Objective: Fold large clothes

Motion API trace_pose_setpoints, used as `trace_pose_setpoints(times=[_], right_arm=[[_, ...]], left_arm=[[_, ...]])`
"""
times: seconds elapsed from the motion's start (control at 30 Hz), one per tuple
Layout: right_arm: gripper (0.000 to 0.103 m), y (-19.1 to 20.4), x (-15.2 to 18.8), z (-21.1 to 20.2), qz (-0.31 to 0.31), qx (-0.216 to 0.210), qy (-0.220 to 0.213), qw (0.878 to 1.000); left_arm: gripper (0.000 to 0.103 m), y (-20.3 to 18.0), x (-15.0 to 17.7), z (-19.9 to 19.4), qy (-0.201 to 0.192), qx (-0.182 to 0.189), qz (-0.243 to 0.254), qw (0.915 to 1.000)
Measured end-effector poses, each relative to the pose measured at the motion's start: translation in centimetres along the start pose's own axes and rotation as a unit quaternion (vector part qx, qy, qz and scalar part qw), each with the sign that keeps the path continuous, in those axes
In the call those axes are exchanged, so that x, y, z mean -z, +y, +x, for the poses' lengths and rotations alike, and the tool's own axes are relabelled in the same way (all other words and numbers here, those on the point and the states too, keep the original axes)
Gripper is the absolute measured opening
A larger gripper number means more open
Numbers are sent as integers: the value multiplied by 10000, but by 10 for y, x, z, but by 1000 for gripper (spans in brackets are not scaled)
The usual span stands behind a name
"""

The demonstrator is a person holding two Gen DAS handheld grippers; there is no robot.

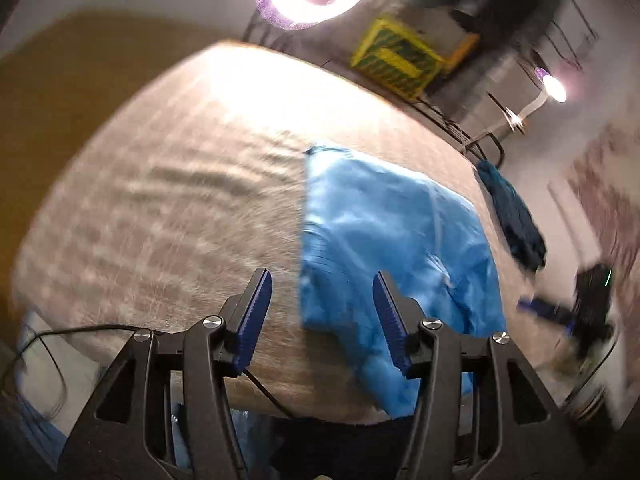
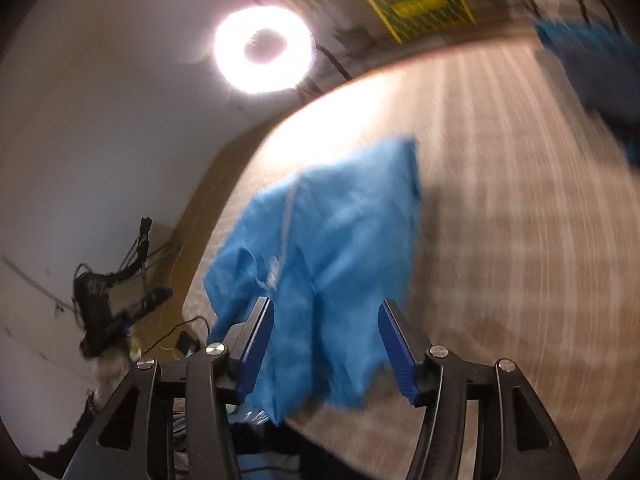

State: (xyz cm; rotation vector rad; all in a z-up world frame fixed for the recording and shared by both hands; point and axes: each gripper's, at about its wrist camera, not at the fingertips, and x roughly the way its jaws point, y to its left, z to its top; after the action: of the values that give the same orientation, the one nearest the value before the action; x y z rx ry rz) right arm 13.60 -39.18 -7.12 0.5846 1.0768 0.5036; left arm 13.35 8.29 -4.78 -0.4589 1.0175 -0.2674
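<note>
A: Light-blue garment [image 1: 384, 240] lies partly folded on the checked bed cover [image 1: 160, 200], ahead of both tongs. Thin, limp, light.

B: Left gripper [image 1: 322, 320] and right gripper [image 2: 326, 340] both gape, holding nothing. Pinch a near hem corner.

Light blue garment [image 1: 384, 240] lies partly folded, rumpled, on beige checked bedcover [image 1: 180, 200]; one corner overhangs near edge (frames blurred).

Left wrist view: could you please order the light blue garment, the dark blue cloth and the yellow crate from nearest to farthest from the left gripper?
From the left gripper:
1. Light blue garment, just ahead, right of centre.
2. Dark blue cloth, at the table's right edge.
3. Yellow crate, beyond the table, upper right.
</note>
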Motion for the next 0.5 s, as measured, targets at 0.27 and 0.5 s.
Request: trace_pose_setpoints(times=[0.27, 0.5], right_arm=[[46, -27, 1, 37, 375, -65, 291, 9989], [1, -8, -29, 39, -79, -153, 22, 9998]], left_arm=[[46, 12, -14, 60, 580, 676, -738, 9933], [1, 5, -7, 63, 460, 297, -351, 9979]])
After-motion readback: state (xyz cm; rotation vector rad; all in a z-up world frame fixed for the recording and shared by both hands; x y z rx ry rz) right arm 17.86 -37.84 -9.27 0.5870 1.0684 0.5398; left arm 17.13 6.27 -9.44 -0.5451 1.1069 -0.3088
